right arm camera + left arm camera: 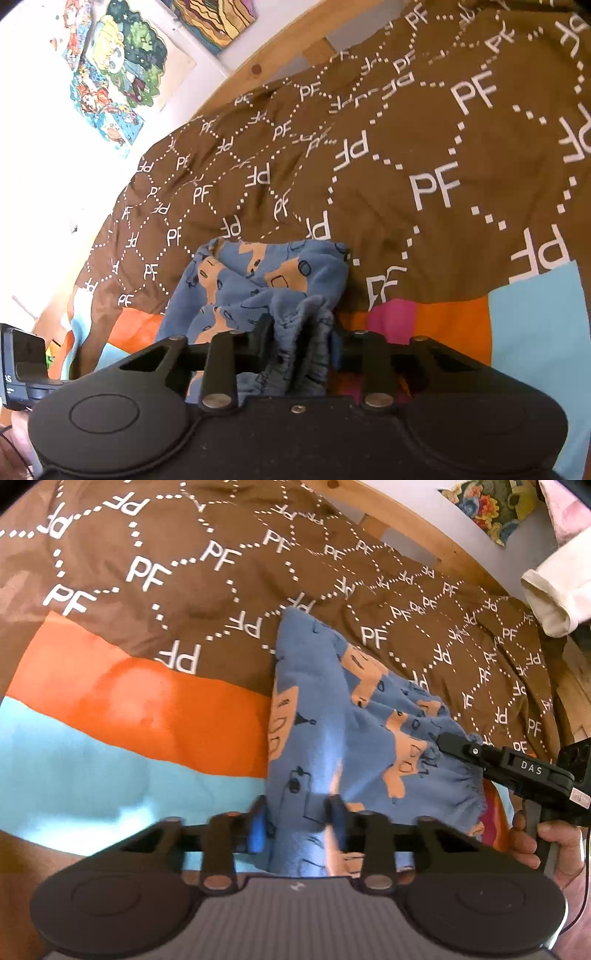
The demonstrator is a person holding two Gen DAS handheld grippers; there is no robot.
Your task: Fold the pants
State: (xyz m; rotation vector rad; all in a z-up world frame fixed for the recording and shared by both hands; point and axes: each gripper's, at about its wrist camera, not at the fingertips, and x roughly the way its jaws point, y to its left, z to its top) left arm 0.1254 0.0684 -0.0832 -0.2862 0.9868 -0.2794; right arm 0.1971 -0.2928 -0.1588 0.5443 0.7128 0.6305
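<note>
The pants (pixel 332 716) are small, blue with peach shapes and dark drawings, bunched on the bedspread. In the left wrist view my left gripper (pixel 297 819) has its two fingers around the near edge of the pants, cloth between them. My right gripper (pixel 448 740) comes in from the right at the elastic waistband. In the right wrist view the right gripper (pixel 301 343) is shut on the gathered waistband of the pants (pixel 258 284), cloth bunched between the fingers. The left gripper's body shows at that view's left edge.
The bed is covered by a brown spread with white "PF" print (pixel 221 554), with orange (pixel 147 698), light blue and pink panels near me. A wooden bed frame (pixel 424 531) runs along the far side. Drawings hang on the wall (pixel 122 70). A white cloth (pixel 557 590) hangs at right.
</note>
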